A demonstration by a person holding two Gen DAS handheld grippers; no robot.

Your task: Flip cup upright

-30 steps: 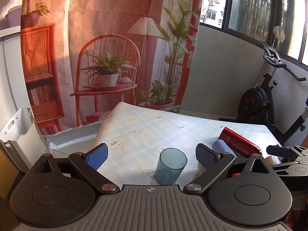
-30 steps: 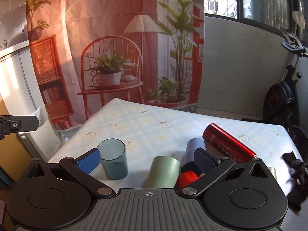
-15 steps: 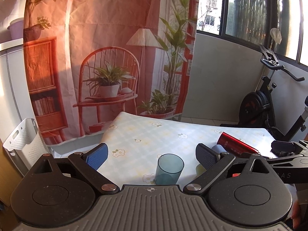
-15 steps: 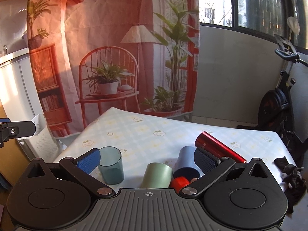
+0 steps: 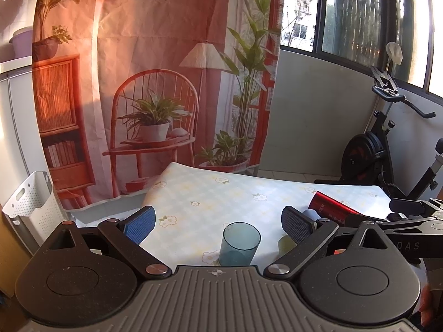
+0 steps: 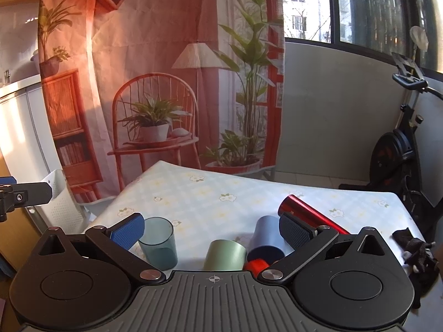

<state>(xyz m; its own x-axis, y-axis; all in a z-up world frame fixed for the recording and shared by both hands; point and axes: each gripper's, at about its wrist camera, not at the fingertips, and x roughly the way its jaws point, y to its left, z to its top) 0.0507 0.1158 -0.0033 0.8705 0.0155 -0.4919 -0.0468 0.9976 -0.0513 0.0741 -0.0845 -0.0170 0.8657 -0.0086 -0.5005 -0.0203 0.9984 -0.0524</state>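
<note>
Teal translucent cup (image 5: pixel 240 244) upright on tablecloth (image 5: pixel 221 193).

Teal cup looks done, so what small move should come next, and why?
Probably ease the open right gripper down onto the green cup: it lies on its side right between the fingers, while the teal cup stands upright.
</note>
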